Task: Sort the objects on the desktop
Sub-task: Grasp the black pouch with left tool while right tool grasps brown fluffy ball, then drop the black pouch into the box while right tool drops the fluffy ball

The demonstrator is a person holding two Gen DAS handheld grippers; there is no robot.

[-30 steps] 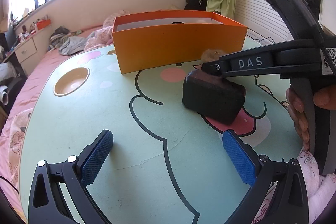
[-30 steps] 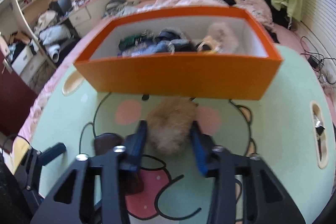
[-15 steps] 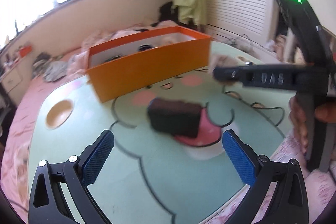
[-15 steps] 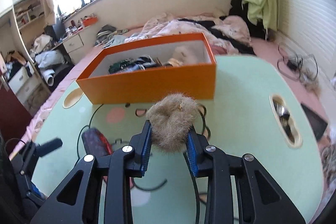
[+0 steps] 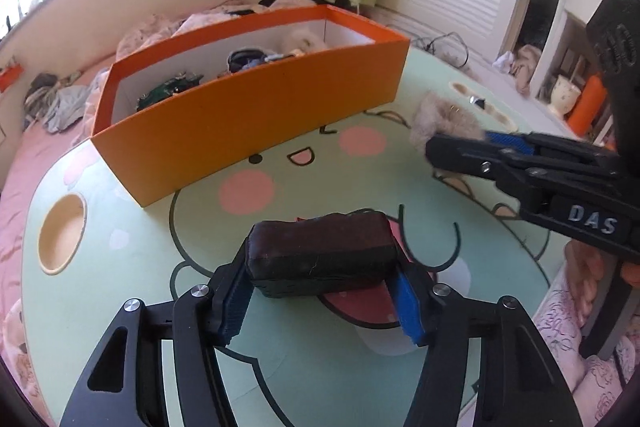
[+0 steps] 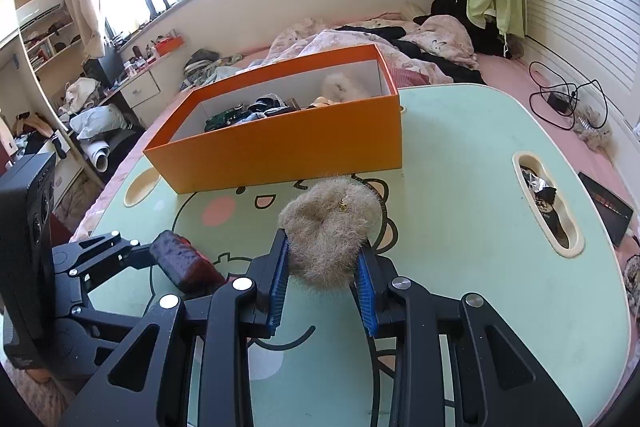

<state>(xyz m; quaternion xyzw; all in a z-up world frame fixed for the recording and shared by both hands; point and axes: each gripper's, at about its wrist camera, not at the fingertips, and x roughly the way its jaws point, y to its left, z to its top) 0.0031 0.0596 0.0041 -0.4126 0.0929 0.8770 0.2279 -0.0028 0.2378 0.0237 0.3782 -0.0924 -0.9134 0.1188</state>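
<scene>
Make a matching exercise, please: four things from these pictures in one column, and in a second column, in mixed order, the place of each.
1. furry beige scrunchie
2. dark rectangular case
3. orange box
4. round hollow

a. on the table, beyond both grippers
b. between the closing left gripper pads
c. sunk in the table's left edge
d. clamped in the right gripper

Pairs: 1-d, 2-b, 3-a, 4-c
</scene>
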